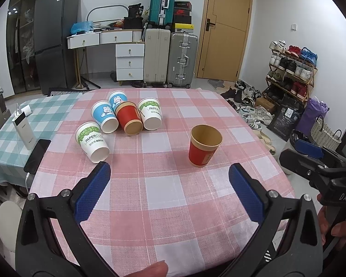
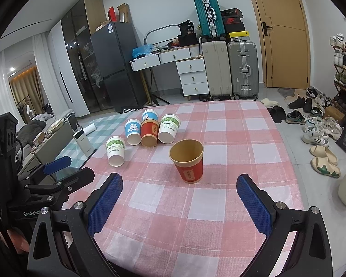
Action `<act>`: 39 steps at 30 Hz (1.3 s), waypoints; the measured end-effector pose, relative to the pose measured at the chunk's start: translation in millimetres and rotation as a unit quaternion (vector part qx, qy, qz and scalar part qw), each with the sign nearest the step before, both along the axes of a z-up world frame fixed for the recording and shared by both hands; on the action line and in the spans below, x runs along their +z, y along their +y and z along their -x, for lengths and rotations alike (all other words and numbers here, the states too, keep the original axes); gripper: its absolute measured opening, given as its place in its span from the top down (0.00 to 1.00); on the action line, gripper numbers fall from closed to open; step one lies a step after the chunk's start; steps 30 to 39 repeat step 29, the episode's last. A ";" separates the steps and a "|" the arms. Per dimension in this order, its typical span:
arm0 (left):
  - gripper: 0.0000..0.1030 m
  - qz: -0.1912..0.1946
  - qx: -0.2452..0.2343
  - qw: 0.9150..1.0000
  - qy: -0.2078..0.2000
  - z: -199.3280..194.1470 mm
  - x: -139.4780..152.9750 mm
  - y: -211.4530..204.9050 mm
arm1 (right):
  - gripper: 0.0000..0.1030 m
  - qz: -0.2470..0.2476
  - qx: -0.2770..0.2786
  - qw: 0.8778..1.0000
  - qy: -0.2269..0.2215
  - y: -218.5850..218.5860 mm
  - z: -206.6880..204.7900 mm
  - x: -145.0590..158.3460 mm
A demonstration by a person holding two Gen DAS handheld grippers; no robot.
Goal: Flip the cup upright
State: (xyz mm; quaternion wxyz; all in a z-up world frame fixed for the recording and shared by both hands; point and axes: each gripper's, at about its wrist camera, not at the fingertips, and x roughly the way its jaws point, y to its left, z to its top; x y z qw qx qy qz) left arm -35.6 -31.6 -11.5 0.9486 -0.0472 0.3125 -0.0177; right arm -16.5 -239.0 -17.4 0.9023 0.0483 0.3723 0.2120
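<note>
Both ribbed-blue-padded grippers, left (image 1: 169, 173) and right (image 2: 180, 184), gape empty before the upright red paper cup (image 2: 188, 161).

The red cup (image 2: 189, 161) looks like matt paper w/ a brown inside. The tablecloth (image 2: 219, 207) is woven cloth, a bit rough, pink & white check. The gripper pads (image 2: 105, 204) are blue textured rubber or plastic; black frame is matt plastic w/ shiny metal screws.

A lived-in home is shown: stacked suitcases (image 1: 170, 57), a crowded shoe rack (image 1: 290, 69), a fridge (image 1: 55, 41), and a checked tablecloth (image 1: 173, 184) are seen.
</note>
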 end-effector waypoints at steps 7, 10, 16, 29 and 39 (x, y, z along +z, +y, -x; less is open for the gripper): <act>0.01 -0.001 0.000 1.000 0.000 -0.4 -2.0 -0.8 | 0.02 -0.004 0.000 1.000 0.004 -0.1 -0.4 -4.9; 0.01 0.001 -0.002 1.000 0.001 0.4 -1.5 -0.9 | 0.02 -0.005 0.000 1.000 0.007 -0.7 -1.2 -9.1; 0.01 -0.005 -0.001 1.000 0.002 -3.0 -6.1 -3.2 | 0.02 -0.006 0.001 1.000 0.008 -0.9 -2.7 -11.8; 0.01 -0.013 -0.003 1.000 0.011 -22.1 -23.1 -2.3 | 0.02 -0.015 0.001 1.000 0.023 -4.2 -17.2 -34.8; 0.01 -0.013 -0.003 1.000 0.011 -22.1 -23.1 -2.3 | 0.02 -0.015 0.001 1.000 0.023 -4.2 -17.2 -34.8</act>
